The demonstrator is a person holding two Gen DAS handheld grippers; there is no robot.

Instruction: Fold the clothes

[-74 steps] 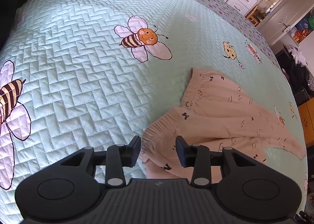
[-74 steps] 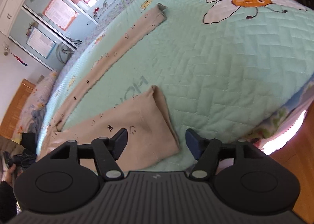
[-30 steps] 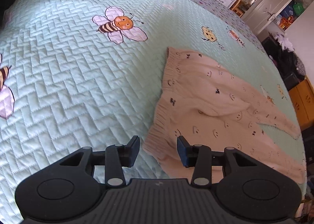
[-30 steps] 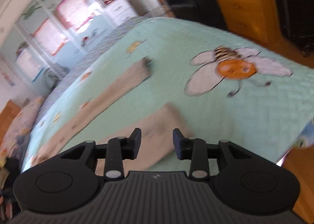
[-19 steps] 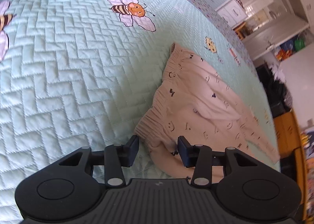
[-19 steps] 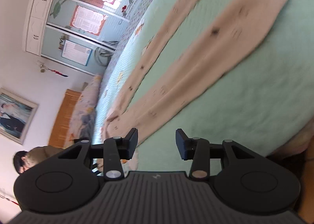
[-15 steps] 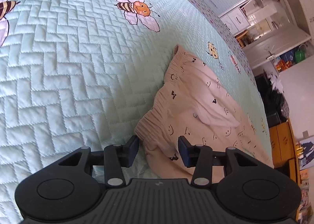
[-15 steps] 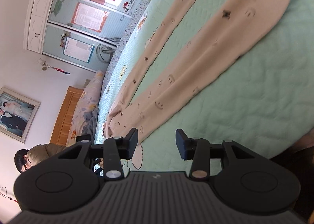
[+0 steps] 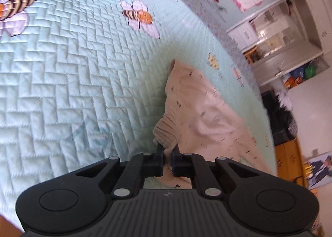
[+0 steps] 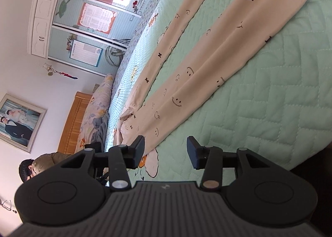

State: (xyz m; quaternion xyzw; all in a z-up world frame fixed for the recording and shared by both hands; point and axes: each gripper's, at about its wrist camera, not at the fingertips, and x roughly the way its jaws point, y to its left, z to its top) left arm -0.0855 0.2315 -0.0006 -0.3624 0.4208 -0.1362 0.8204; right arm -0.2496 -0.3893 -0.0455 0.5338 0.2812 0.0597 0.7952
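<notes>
Bee-print bedspread point(image 9: 72, 75) carries beige trousers point(image 9: 203, 100); left gripper point(image 9: 167, 149) has just clamped their waistband, right gripper point(image 10: 165, 147) gapes empty beside the leg, which it likely must grasp next.

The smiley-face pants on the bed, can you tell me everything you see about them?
The pants are soft, beige cloth printed with little black smileys and letter M's. Both long legs lie flat and apart on the green quilted bedspread. The ribbed, stretchy waistband is bunched and lifted where the left claw has just pinched shut on it. The right claw is open beside one leg.
</notes>
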